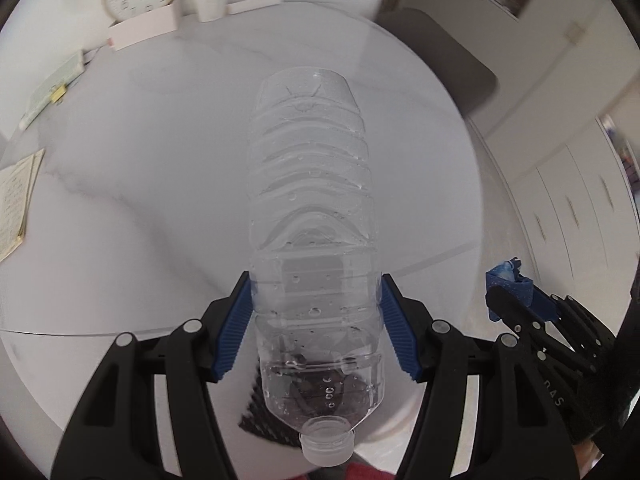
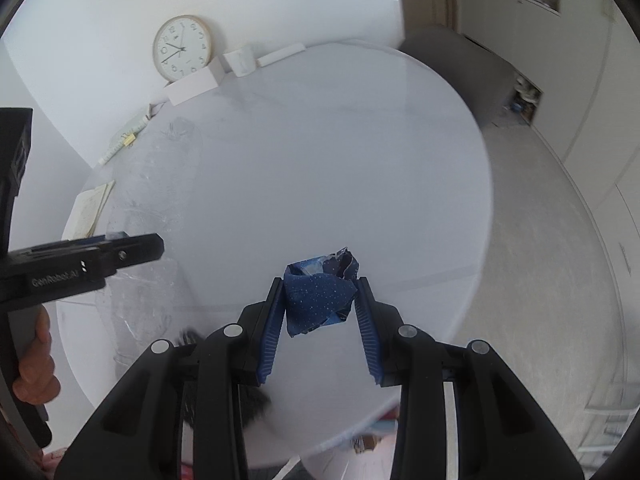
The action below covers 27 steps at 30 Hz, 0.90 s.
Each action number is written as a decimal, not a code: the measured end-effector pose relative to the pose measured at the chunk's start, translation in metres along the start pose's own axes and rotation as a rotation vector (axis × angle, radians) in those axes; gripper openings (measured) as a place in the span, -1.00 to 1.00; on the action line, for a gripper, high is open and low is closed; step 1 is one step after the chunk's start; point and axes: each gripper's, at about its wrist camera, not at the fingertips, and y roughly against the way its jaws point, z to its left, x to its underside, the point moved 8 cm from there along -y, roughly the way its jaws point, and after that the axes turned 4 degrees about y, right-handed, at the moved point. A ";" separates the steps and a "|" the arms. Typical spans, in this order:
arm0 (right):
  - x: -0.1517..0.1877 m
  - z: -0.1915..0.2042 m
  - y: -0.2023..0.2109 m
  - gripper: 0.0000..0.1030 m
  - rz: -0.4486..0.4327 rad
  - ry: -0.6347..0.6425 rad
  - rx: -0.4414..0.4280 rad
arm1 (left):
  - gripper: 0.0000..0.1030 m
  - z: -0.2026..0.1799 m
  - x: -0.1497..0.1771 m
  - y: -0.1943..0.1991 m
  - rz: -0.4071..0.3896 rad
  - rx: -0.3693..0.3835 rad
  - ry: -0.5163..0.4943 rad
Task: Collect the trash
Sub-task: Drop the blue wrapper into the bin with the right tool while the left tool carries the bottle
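Observation:
A clear empty plastic bottle (image 1: 314, 208) with a white cap hangs above the round white marble table (image 1: 140, 200), cap end toward the camera. My left gripper (image 1: 316, 296) is shut on the bottle, its blue pads pressed on both sides of the body. A crumpled dark blue wrapper (image 2: 320, 294) with white speckles sits between the blue pads of my right gripper (image 2: 319, 300), which is shut on it above the table (image 2: 320, 160). In the left wrist view the right gripper (image 1: 506, 286) with the wrapper (image 1: 510, 274) shows at the right edge. The left gripper (image 2: 132, 250) and faint bottle (image 2: 152, 208) appear left in the right wrist view.
At the table's far edge by the wall stand a round clock (image 2: 182, 48), a white box (image 2: 196, 84) and a white cup (image 2: 240, 62). Papers (image 2: 88, 210) and a pen lie at the left rim. A grey chair (image 1: 436, 56) stands behind the table. Carpeted floor (image 2: 540, 240) and white cabinets lie right.

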 end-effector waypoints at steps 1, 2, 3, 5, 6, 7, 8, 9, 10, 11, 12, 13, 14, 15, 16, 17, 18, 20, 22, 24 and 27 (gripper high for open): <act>0.013 -0.006 0.006 -0.30 0.003 -0.015 0.003 | 0.17 -0.010 0.012 0.004 0.004 0.008 -0.024; 0.031 -0.012 0.014 -0.30 0.008 -0.037 0.007 | 0.17 -0.018 0.023 0.006 0.009 0.018 -0.044; 0.045 -0.017 0.020 -0.30 0.011 -0.051 0.011 | 0.17 -0.026 0.036 0.008 0.016 0.030 -0.065; 0.078 -0.029 0.030 -0.30 0.024 -0.084 0.025 | 0.17 -0.041 0.060 0.010 0.032 0.050 -0.100; 0.092 -0.033 0.034 -0.30 0.031 -0.098 0.029 | 0.18 -0.047 0.070 0.011 0.040 0.057 -0.115; 0.110 -0.037 0.037 -0.30 0.038 -0.115 0.028 | 0.18 -0.053 0.081 0.011 0.048 0.064 -0.130; 0.123 -0.040 0.040 -0.30 0.043 -0.128 0.026 | 0.18 -0.060 0.094 0.011 0.059 0.075 -0.150; 0.135 -0.041 0.041 -0.30 0.050 -0.139 0.022 | 0.18 -0.066 0.105 0.011 0.070 0.081 -0.167; 0.149 -0.043 0.041 -0.30 0.060 -0.149 0.020 | 0.18 -0.071 0.115 0.010 0.081 0.086 -0.186; 0.160 -0.044 0.040 -0.27 0.066 -0.154 0.020 | 0.18 -0.074 0.123 0.009 0.088 0.091 -0.199; 0.170 -0.044 0.039 -0.27 0.073 -0.156 0.017 | 0.18 -0.079 0.133 0.009 0.099 0.097 -0.215; 0.182 -0.044 0.034 -0.26 0.086 -0.158 0.013 | 0.18 -0.082 0.141 0.008 0.107 0.101 -0.227; 0.191 -0.045 0.028 -0.27 0.099 -0.160 0.012 | 0.18 -0.085 0.149 0.009 0.117 0.107 -0.240; 0.196 -0.044 0.023 -0.27 0.108 -0.161 0.009 | 0.18 -0.083 0.151 0.009 0.121 0.108 -0.247; 0.204 -0.044 0.015 -0.27 0.121 -0.165 0.004 | 0.18 -0.082 0.154 0.009 0.123 0.104 -0.256; 0.212 -0.045 0.006 -0.26 0.131 -0.166 -0.002 | 0.18 -0.082 0.158 0.009 0.124 0.096 -0.267; 0.217 -0.045 -0.001 -0.26 0.141 -0.168 -0.007 | 0.18 -0.081 0.158 0.009 0.125 0.089 -0.273; 0.231 -0.049 -0.022 -0.24 0.168 -0.177 -0.013 | 0.18 -0.078 0.159 0.009 0.127 0.079 -0.281; 0.243 -0.051 -0.037 -0.20 0.188 -0.190 -0.022 | 0.18 -0.083 0.168 0.009 0.127 0.070 -0.288; 0.247 -0.051 -0.051 -0.12 0.202 -0.197 -0.022 | 0.18 -0.085 0.169 0.008 0.126 0.062 -0.297; 0.255 -0.053 -0.062 0.16 0.228 -0.213 -0.014 | 0.18 -0.091 0.175 0.009 0.127 0.056 -0.319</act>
